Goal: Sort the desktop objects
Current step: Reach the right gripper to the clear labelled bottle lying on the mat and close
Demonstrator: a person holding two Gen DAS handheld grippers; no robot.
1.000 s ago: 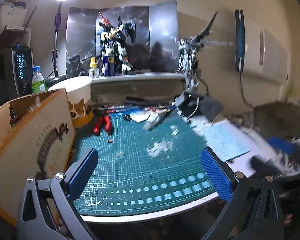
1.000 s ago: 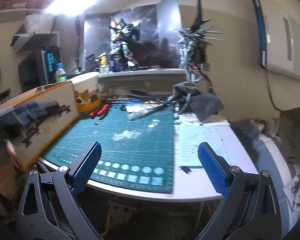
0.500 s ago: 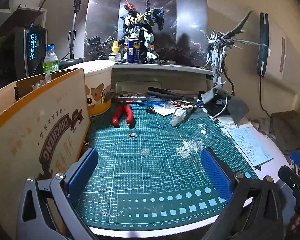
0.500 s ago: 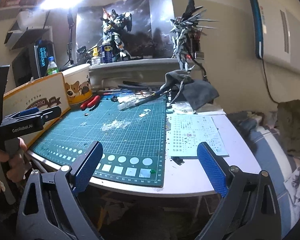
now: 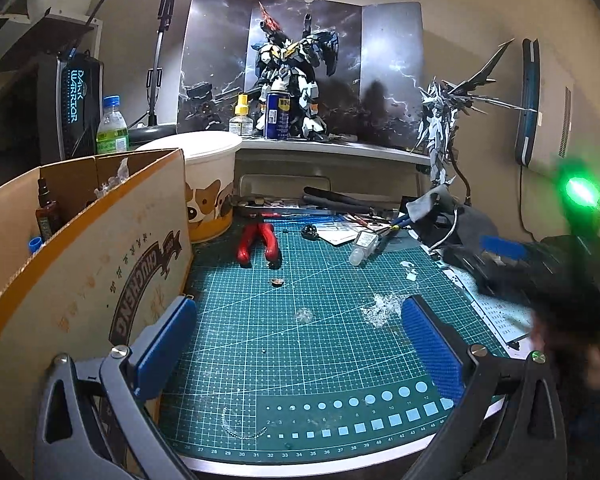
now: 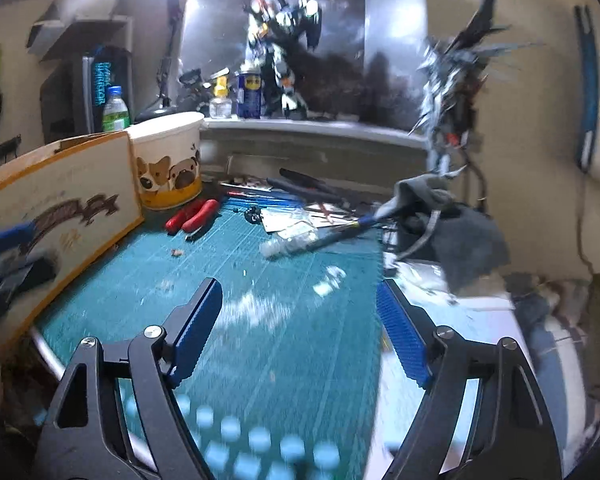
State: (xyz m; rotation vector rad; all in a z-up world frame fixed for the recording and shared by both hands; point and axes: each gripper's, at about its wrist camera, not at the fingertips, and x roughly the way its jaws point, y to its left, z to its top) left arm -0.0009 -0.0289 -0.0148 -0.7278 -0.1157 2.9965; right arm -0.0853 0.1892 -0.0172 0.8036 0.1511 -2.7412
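Note:
My left gripper (image 5: 296, 320) hovers open over the green cutting mat (image 5: 300, 364), nothing between its blue pads. My right gripper (image 6: 299, 292) hangs over the mat's right part (image 6: 284, 344); its jaws are closing on empty air, and the picture is blurred by motion. Red-handled pliers (image 5: 258, 242) (image 6: 192, 216) lie at the mat's far side. To their right a small clear bottle (image 5: 362, 244) (image 6: 288, 244) lies on its side by a blue-handled tool (image 6: 340, 232). An open cardboard box (image 5: 80, 264) (image 6: 60, 200) stands along the mat's left edge.
A paper bucket with dog pictures (image 5: 208, 192) stands behind the box. A grey cloth (image 6: 460, 232) and a printed sheet (image 5: 504, 320) lie right of the mat; white scraps (image 5: 384, 304) dot it. Model figures and cans stand on a back shelf (image 5: 332, 146).
The right gripper has swept left and forward over the mat and its jaws have narrowed. It now shows as a dark blur at the right of the left wrist view. The left gripper shifted slightly.

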